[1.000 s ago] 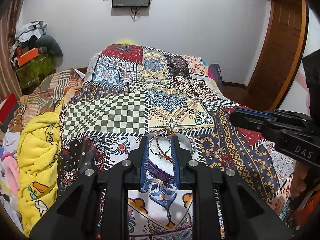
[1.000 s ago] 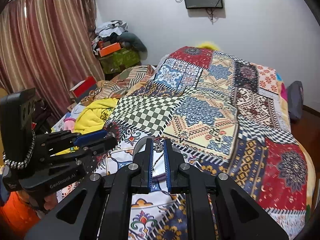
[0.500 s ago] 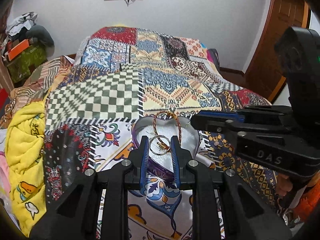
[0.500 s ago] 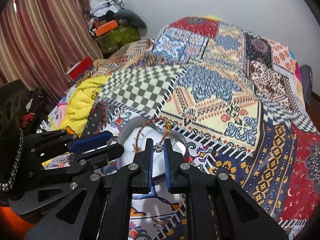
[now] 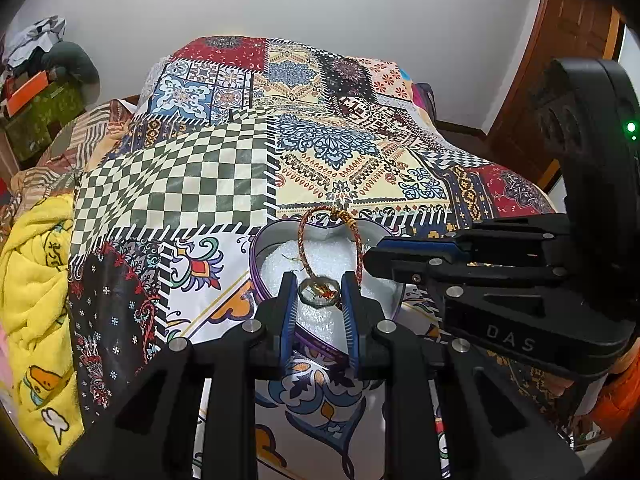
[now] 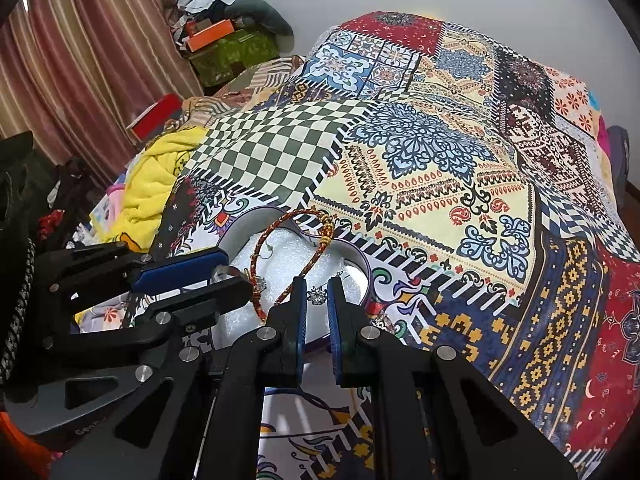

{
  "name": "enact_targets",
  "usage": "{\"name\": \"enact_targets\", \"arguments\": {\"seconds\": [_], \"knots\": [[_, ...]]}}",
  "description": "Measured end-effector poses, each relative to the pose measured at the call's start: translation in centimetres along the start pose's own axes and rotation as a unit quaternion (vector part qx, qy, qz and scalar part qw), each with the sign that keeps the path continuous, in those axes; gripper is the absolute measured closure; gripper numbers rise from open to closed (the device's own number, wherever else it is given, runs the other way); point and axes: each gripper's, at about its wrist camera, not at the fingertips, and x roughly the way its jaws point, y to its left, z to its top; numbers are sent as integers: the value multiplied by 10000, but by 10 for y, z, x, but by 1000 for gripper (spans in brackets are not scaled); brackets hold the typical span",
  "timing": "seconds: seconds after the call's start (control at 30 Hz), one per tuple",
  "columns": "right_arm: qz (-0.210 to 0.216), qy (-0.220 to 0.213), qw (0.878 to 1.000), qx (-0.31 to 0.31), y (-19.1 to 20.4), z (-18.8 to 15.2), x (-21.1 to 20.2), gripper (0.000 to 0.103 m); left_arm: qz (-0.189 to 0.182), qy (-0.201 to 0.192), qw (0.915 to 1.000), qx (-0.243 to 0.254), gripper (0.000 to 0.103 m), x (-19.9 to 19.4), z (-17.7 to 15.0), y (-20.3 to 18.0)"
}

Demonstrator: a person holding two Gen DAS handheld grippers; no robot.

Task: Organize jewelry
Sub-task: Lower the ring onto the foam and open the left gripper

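A purple heart-shaped box (image 5: 256, 258) with white foam lining lies on the patchwork bed cover; it also shows in the right wrist view (image 6: 362, 264). A red-gold braided cord bracelet (image 5: 302, 236) drapes over the box's far rim, as seen again in the right wrist view (image 6: 316, 256). My left gripper (image 5: 319, 292) is shut on a round metal ring (image 5: 319, 302), held over the box. My right gripper (image 6: 317, 294) is shut on a small silver flower-shaped piece (image 6: 317, 295), also over the box, just right of the left gripper (image 6: 224, 276).
A yellow towel (image 5: 36, 280) lies bunched at the bed's left edge. Boxes and clothes (image 6: 228, 40) are piled in the far left corner by the curtain. A wooden door (image 5: 568, 60) stands at the right. The patchwork cover (image 6: 440, 152) stretches beyond the box.
Both grippers have moved forward and down over the heart box, coming close side by side. The box and bracelet now show fully; each gripper still holds its piece.
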Motion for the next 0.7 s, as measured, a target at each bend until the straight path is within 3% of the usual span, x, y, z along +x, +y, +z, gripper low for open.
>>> {"name": "enact_targets", "arguments": {"seconds": [0.07,0.2,0.37,0.7], "knots": [[8,57,10000,11,0,0,1,94,82,-6,9999,78,82,0,0,-3],[58,44,9998,181,-5,0,-5,80,150,-6,9997,186,82,-4,-1,-8],[-54,-167,9997,198,-3,1,-23,78,315,-118,9989,337,65,-15,-1,-14],[-368,-695,9967,188,0,-7,-76,78,373,-408,9981,282,63,-50,2,-21]]}}
